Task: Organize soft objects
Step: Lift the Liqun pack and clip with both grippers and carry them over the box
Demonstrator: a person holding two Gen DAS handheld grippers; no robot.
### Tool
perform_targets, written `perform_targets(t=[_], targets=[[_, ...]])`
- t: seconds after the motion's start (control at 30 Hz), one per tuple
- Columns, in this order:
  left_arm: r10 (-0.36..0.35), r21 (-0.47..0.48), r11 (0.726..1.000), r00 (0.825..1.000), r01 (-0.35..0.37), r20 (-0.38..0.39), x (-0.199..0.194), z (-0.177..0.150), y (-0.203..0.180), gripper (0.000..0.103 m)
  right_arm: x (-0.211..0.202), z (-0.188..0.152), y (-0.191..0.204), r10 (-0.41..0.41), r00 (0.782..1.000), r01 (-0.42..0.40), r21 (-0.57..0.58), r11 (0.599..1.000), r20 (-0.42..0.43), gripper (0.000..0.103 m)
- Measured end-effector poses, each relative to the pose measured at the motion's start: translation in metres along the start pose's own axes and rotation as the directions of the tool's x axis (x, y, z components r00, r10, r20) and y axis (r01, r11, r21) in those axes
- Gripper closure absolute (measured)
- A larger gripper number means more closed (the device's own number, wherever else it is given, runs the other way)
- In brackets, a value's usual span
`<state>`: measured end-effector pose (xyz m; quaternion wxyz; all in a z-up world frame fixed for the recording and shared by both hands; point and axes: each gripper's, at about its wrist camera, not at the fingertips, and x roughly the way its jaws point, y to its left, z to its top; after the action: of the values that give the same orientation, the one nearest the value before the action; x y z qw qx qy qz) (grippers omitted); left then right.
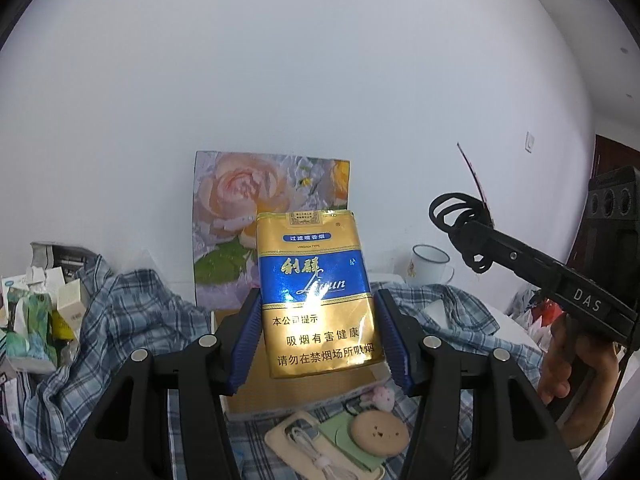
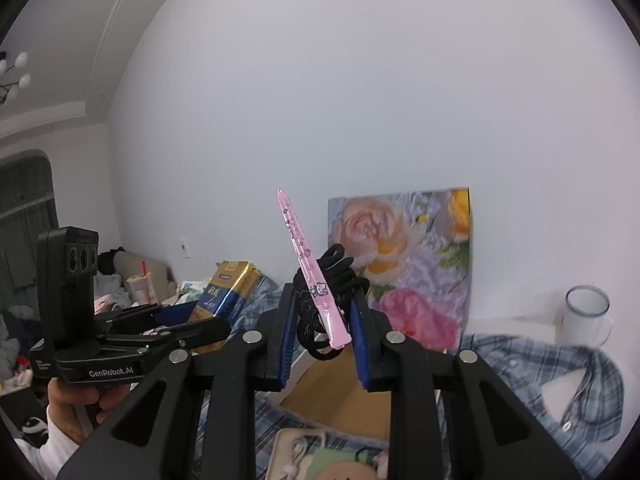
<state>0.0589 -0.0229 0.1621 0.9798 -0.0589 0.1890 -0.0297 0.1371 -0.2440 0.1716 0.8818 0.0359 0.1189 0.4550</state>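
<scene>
My left gripper point(image 1: 318, 320) is shut on a gold and blue soft cigarette pack point(image 1: 316, 292) and holds it upright in the air; the pack also shows in the right wrist view point(image 2: 228, 294). My right gripper point(image 2: 322, 320) is shut on a bundle of black hair ties point(image 2: 334, 276) and a flat pink packet with a cat print point(image 2: 310, 276) that sticks up between the fingers. In the left wrist view the right gripper point(image 1: 476, 236) is at the right, with the black ties looped at its tip.
An open cardboard box point(image 2: 340, 396) lies below both grippers on a blue plaid shirt point(image 1: 120, 312). A floral picture point(image 1: 240, 216) leans on the white wall. A white enamel mug point(image 2: 586, 316) stands at the right. Beige and green pouches point(image 1: 336, 440) lie in front, small boxes point(image 1: 44, 312) at left.
</scene>
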Motion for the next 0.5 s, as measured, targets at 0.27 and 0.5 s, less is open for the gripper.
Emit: perform_targets(t=[0.27, 0.5], targets=[[0.027, 0.031, 0.999, 0.999, -0.027, 0.025, 0.022, 0.027, -0.002, 0.046, 0.012, 0.024, 0.001, 0.004, 1.0, -0.005, 0.015, 1.0, 0.029, 0.079], [0.061, 0.048, 0.997, 0.997, -0.063, 0.043, 0.048, 0.026, 0.004, 0.046, 0.039, 0.014, -0.006, -0.033, 0.997, 0.032, 0.021, 0.999, 0.065, 0.079]])
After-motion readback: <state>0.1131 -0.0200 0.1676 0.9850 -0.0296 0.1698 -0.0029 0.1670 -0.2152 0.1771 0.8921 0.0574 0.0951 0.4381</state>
